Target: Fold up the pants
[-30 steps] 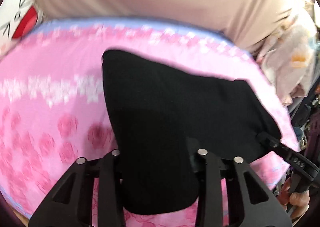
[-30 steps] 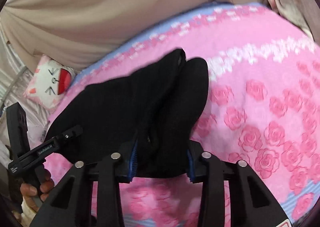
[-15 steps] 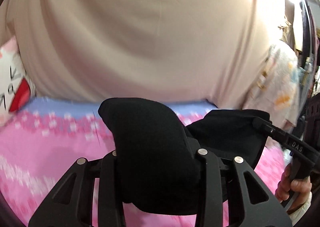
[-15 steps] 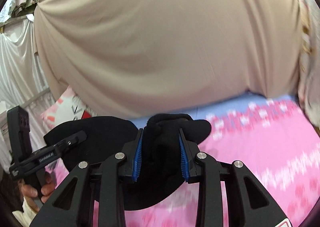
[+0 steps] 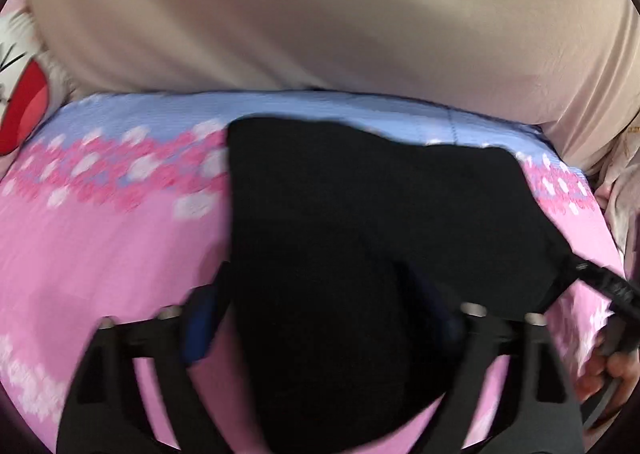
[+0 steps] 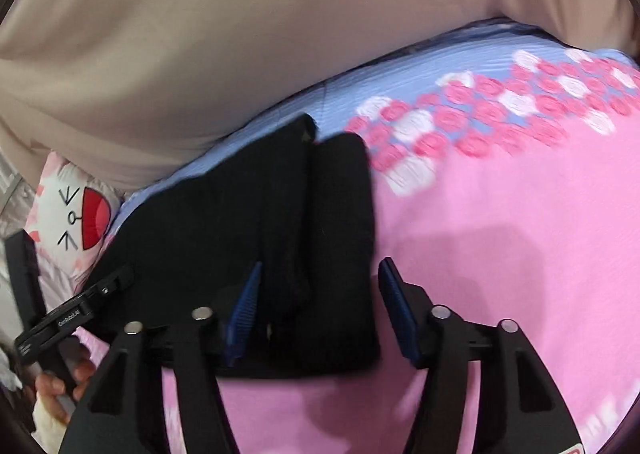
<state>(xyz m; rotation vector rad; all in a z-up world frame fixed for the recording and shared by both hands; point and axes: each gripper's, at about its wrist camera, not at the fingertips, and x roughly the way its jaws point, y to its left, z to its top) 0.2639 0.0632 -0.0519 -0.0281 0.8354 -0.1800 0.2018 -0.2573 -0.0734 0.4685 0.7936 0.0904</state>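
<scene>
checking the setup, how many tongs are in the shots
2. The right tongs sit open around the folded black pants on the pink bedspread; the left tongs also sit open around the pants.

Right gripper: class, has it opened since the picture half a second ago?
Yes. The right gripper was clamped on the black pants; now its blue pads stand apart over the pink bedspread.

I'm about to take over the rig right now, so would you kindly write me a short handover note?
Left gripper: jaws open, black pants lying between them, not clamped.
Right gripper: jaws open, straddling the pants' folded edge.
The pants lie folded on the pink floral bedspread, near its blue border.
Done: the fold is laid down and released.
Left: withdraw both grippers, check the edges line up, and probably make another fold if a smaller bundle is wanted.
</scene>
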